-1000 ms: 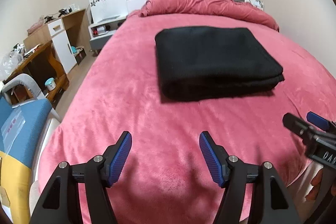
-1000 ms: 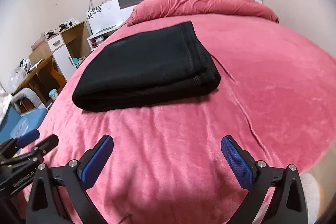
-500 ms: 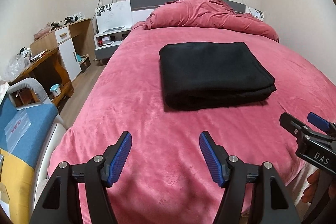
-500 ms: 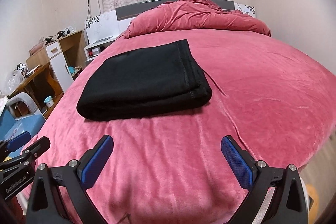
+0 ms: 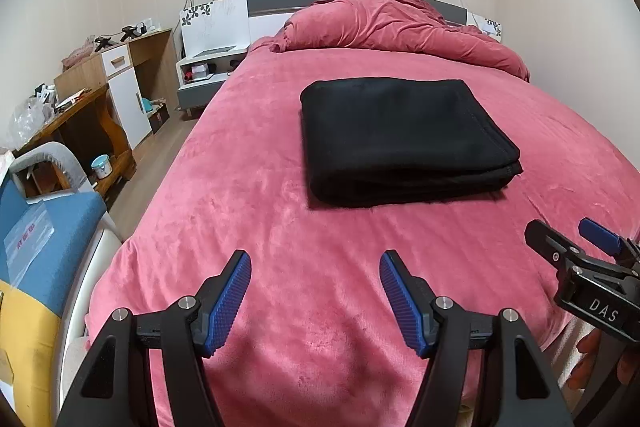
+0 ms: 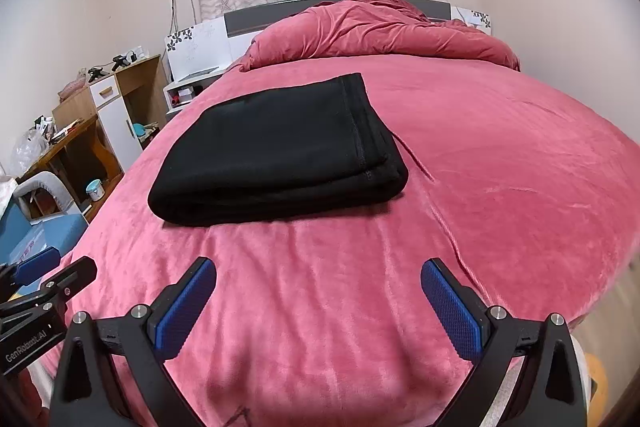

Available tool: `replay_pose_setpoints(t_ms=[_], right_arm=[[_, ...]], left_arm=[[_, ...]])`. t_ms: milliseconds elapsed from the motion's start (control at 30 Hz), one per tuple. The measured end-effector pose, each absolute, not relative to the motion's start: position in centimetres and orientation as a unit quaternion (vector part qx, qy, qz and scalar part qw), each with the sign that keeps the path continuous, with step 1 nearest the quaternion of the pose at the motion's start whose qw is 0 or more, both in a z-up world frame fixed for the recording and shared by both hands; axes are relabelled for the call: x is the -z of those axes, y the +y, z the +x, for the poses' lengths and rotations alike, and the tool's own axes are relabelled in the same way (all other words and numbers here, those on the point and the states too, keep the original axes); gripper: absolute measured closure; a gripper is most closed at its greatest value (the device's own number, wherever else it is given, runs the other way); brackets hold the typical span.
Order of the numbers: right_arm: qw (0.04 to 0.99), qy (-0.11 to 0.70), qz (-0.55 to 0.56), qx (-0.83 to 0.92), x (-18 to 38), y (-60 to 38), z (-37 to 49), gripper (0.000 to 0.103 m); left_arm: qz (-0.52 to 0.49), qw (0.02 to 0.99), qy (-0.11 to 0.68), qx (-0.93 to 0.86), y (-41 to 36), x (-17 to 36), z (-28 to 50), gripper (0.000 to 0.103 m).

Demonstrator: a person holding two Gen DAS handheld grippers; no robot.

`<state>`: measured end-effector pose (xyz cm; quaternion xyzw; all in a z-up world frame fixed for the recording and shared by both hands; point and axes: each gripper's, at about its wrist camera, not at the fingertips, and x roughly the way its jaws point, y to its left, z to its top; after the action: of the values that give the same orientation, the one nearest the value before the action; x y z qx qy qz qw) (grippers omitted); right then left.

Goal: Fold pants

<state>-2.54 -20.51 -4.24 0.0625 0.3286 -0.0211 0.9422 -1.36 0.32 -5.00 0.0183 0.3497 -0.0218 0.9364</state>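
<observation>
Both pairs of jaws stand apart and empty: the left gripper (image 5: pixel 315 267) and the right gripper (image 6: pixel 319 275) hover over the pink plush bed (image 5: pixel 248 211). The folded black fleece pants (image 5: pixel 400 139) lie ahead of both, long axis crosswise, slightly nearer the left.

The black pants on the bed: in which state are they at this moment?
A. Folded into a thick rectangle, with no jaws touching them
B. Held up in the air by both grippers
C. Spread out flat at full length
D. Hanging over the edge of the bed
A: the black pants lie as a layered rectangle on the pink bed cover, far ahead of the left gripper and the right gripper, both open and empty.
</observation>
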Motion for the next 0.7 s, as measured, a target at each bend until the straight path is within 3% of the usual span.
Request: replay_pose_setpoints(t_ms=[700], right_arm=[[0.941, 0.331, 0.065, 0.019, 4.35, -20.63, -2.55, 0.0]], left_arm=[[0.013, 0.935, 0.355, 0.021, 0.25, 5.31, -1.33, 0.035]])
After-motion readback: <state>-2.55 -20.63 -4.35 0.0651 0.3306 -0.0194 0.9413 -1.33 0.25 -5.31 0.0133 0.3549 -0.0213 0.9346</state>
